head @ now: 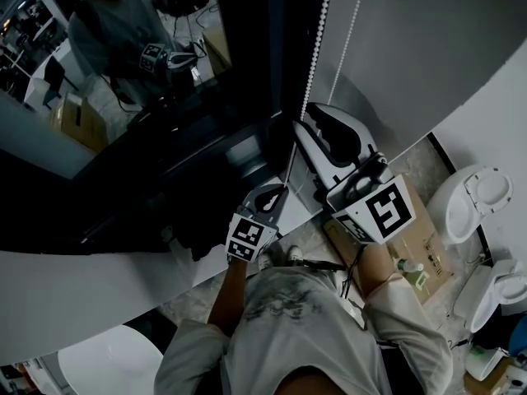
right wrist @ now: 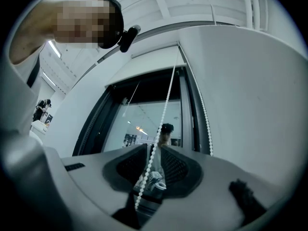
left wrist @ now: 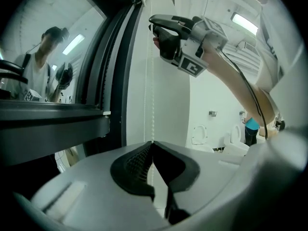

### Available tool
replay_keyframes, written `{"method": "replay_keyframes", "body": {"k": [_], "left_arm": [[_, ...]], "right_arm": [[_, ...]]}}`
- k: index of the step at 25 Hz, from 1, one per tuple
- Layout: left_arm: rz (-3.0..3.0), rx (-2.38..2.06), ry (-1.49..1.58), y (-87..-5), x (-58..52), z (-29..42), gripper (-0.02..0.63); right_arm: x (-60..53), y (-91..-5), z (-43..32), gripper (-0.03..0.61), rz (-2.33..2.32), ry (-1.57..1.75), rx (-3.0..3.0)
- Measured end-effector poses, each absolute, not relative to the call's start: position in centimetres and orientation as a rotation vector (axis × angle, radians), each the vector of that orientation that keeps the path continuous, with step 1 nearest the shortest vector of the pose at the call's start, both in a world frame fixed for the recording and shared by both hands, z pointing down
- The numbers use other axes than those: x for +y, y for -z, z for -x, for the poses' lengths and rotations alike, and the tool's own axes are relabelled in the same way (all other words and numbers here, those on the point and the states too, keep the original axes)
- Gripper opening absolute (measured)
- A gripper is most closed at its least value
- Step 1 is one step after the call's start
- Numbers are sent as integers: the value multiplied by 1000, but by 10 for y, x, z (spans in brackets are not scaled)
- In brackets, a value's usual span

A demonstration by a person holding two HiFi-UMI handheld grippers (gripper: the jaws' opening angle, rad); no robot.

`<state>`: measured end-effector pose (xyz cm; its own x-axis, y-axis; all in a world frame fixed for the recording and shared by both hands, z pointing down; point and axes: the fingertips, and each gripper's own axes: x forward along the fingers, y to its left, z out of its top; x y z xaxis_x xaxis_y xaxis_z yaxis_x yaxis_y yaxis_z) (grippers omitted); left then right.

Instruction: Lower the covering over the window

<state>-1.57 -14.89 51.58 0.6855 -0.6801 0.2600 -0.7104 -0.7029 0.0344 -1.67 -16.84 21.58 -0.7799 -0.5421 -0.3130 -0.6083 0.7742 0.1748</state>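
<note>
A dark-framed window (head: 165, 122) fills the left of the head view, with a person reflected in its glass. A white bead chain (head: 317, 39) hangs beside the frame in two strands. My left gripper (head: 276, 194) is shut on one strand, and its jaws meet round the bead chain (left wrist: 152, 95) at the left gripper's (left wrist: 153, 146) tips. My right gripper (head: 317, 126) is higher up the same chain. Its jaws stand a little apart, and the bead chain (right wrist: 166, 105) runs loose through the right gripper (right wrist: 155, 153). The second strand (right wrist: 204, 114) hangs free to the right. I see no covering over the glass (right wrist: 144, 124).
White toilets (head: 473, 200) stand at the right on the floor below. A cardboard box (head: 412, 237) lies under my right arm. The right gripper (left wrist: 159, 25) shows high in the left gripper view. A curved white wall (head: 461, 64) runs beside the chain.
</note>
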Motion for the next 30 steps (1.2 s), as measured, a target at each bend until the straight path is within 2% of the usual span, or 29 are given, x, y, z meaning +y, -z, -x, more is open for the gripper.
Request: {"method": "replay_keyframes", "body": {"k": [6, 8, 11, 17, 30], "left_arm": [[-2727, -1118, -383, -538, -143, 15, 14], [-2726, -1116, -376, -538, -143, 15, 14], [-2728, -1113, -366, -538, -142, 16, 14], [-2726, -1092, -292, -532, -137, 19, 20], [-2812, -1196, 24, -423, -146, 43, 61]], "right_arm": [[-169, -214, 17, 94, 896, -379, 2712], [-170, -214, 17, 51, 903, -377, 2712], [-169, -216, 19, 27, 900, -380, 2721], [-168, -217, 18, 20, 902, -374, 2721], [-172, -236, 17, 18, 923, -326, 2765]]}}
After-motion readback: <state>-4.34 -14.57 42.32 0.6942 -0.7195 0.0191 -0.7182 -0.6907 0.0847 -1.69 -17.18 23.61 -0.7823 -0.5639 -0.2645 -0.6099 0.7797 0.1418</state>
